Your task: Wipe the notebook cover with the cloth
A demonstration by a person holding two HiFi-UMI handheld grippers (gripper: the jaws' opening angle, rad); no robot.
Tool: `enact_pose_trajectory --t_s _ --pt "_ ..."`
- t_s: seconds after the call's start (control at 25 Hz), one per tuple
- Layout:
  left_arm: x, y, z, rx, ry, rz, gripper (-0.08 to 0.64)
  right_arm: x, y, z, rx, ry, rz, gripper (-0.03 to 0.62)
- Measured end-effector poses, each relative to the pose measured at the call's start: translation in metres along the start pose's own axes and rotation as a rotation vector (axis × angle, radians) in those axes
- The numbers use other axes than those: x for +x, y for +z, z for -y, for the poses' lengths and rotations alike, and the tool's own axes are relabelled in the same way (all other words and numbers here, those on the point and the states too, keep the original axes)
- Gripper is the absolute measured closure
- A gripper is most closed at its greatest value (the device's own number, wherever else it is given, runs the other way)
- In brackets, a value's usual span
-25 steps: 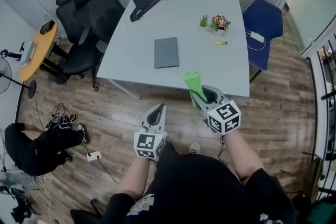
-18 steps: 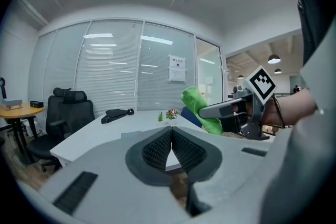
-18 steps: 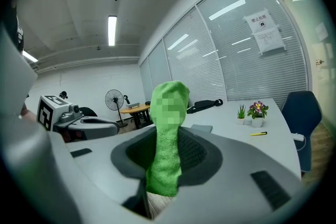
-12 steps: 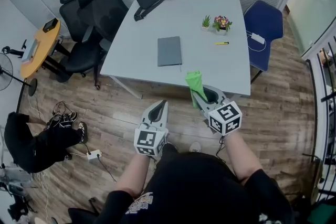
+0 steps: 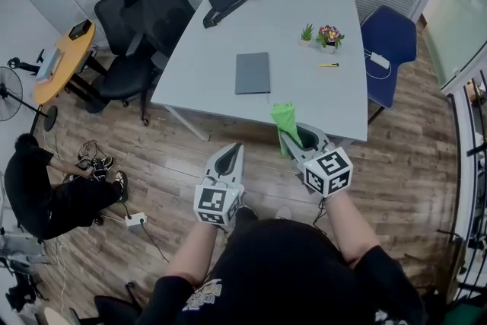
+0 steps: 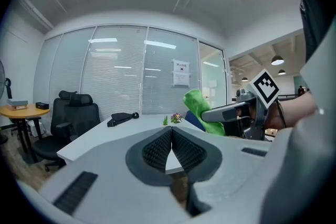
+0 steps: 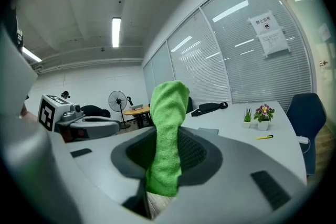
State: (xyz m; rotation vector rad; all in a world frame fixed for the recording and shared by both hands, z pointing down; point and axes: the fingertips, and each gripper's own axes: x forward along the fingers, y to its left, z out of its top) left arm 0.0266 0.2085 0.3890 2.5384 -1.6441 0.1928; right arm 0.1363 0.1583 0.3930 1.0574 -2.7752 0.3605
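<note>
The grey notebook (image 5: 253, 73) lies closed and flat just above the middle of the head view, on the pale table (image 5: 304, 91). Bare tabletop surrounds it on every side. The nearest things stand well apart from it, toward the upper right: two small potted plants (image 5: 319, 34) and a yellow pen (image 5: 329, 65). A black bag (image 5: 228, 0) rests at the table's far edge. Black office chairs (image 5: 144, 19) crowd the table's left side and a blue chair (image 5: 388, 42) its right, while the near edge faces open wooden floor (image 5: 167, 164).

Both grippers hang over that floor, short of the table. In the left gripper view the gripper's own body covers the near tabletop, so the notebook cannot be made out there. The person's arms are cut off at the bottom of the head view.

The right gripper (image 5: 293, 135) has its jaws clamped on a green cloth (image 5: 286, 122). The cloth stands up in a folded roll above the pads, and its top overlaps the table's near edge in the head view. The left gripper (image 5: 234, 150) is fully closed with its ribbed pads meeting, and it holds nothing.
</note>
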Motion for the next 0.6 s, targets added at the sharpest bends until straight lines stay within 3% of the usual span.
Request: enact_pose_trajectory --t_s 0.6 --pt "0.012 -0.004 0.018 -0.007 -0.001 -0.004 0.554 -0.01 -0.005 0.014 0.009 0.009 0.003 0.483"
